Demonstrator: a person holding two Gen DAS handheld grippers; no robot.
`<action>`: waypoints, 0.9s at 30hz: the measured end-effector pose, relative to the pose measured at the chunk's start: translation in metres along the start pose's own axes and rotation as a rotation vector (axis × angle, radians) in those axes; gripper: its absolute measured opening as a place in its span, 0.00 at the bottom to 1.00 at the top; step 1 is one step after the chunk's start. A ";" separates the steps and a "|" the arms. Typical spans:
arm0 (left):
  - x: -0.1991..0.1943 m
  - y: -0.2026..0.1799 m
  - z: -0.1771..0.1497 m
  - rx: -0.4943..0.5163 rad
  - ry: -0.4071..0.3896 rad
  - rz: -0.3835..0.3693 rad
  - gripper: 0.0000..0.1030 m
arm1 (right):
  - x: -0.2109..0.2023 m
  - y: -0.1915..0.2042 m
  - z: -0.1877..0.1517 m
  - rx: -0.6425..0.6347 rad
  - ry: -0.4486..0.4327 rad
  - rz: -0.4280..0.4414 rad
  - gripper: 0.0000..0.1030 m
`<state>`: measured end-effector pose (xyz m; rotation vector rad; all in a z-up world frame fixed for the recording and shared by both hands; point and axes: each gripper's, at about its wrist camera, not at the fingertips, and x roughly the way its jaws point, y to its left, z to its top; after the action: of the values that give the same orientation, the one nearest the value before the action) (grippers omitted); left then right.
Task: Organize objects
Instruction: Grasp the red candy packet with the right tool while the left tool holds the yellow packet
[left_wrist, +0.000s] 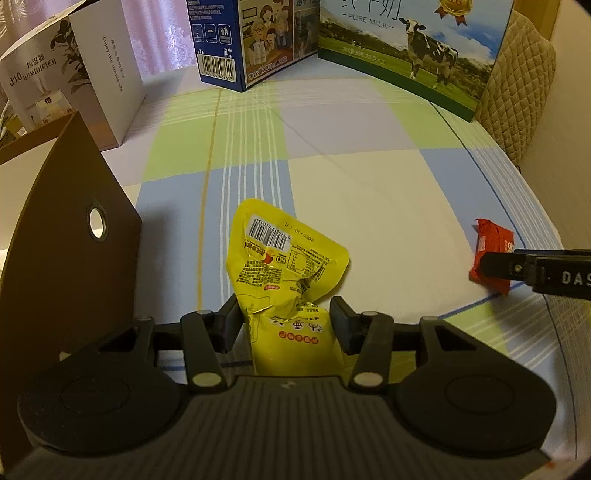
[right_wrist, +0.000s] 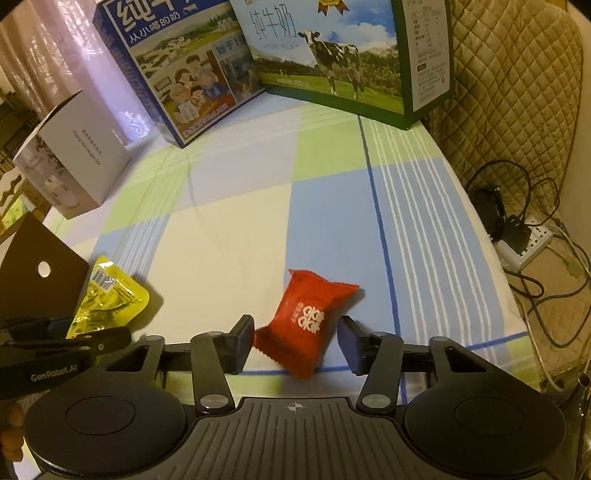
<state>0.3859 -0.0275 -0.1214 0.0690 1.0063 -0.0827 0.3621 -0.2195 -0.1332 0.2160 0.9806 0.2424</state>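
Yellow snack pouch (left_wrist: 284, 280) lies on the checked cloth (left_wrist: 369, 177), its lower end between the spread fingers of the left gripper (left_wrist: 286, 325); the left finger touches its edge, the right finger stands just clear, so the jaws are parted and not clamped. At far left a brown flap with a round hole (left_wrist: 66, 236) stands just beside the pouch; what it belongs to cannot be told. Behind it sits a white humidifier box (left_wrist: 74, 74), closed, contents unseen. Along the back edge stand a blue milk carton (left_wrist: 240, 40) and, to its right, a green milk carton with a cow (left_wrist: 406, 48). Farther right, a red candy packet (right_wrist: 308, 321) lies tilted on the cloth between the parted fingers of the right gripper (right_wrist: 295, 339), near the left finger and apart from the right one.
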 end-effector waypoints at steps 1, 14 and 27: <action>0.000 0.000 0.000 0.000 0.000 -0.001 0.44 | 0.001 0.001 0.001 -0.002 -0.006 -0.003 0.44; 0.004 0.000 -0.009 -0.012 0.035 -0.008 0.44 | 0.008 0.021 0.003 -0.154 0.007 -0.076 0.27; -0.026 -0.008 -0.040 0.000 0.042 -0.027 0.44 | -0.020 0.040 -0.040 -0.233 0.075 0.001 0.21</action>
<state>0.3377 -0.0307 -0.1206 0.0573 1.0497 -0.1065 0.3139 -0.1842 -0.1274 -0.0055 1.0177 0.3647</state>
